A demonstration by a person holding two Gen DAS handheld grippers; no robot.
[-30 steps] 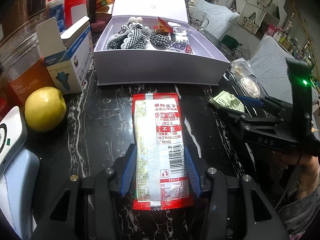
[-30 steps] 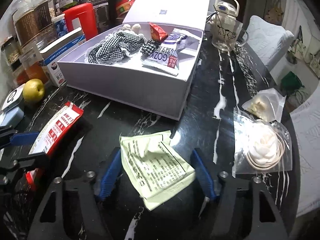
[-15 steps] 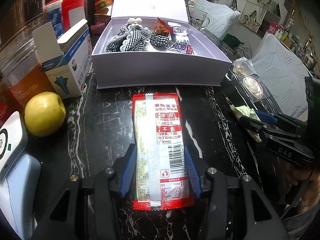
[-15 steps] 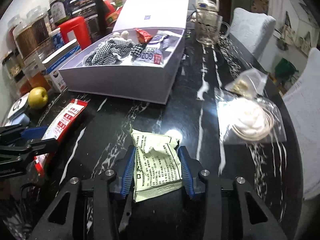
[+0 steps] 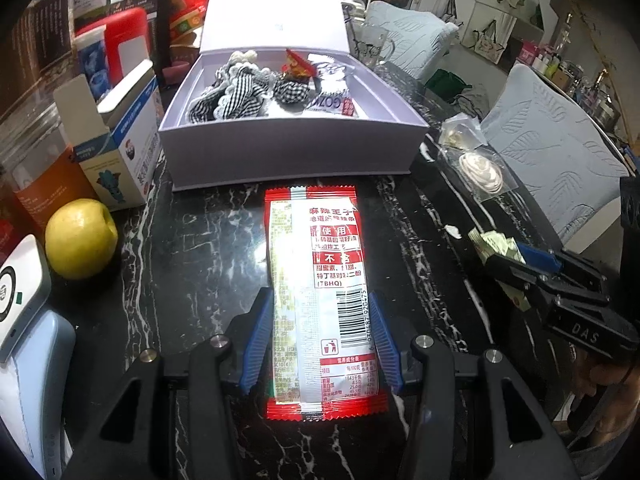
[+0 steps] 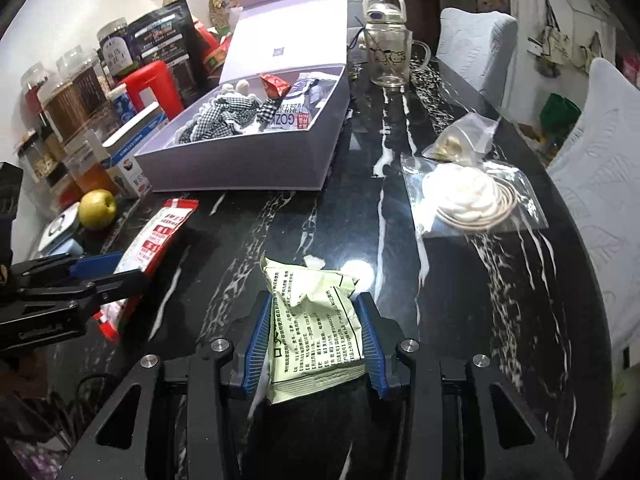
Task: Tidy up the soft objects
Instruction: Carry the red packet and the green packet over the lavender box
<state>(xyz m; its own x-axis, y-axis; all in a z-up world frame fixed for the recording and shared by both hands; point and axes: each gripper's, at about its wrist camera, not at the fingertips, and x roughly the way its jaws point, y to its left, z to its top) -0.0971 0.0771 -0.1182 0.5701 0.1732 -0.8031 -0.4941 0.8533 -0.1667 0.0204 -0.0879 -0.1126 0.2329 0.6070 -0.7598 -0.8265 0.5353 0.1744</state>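
On the black marbled counter (image 5: 192,264), the left gripper (image 5: 320,336) has its blue fingers (image 5: 258,336) clamped on the sides of a red-and-white snack packet (image 5: 320,280) that lies flat, pointing toward the open lavender box (image 5: 288,152). The right gripper (image 6: 312,344) has its fingers (image 6: 256,340) pressed against a crumpled pale-green sachet (image 6: 316,328). The box holds checked cloth (image 5: 236,96) and small packets, and a yellow apple (image 5: 80,238) sits to its left.

glossy marble table (image 6: 460,280), shiny foil packet (image 5: 320,280)
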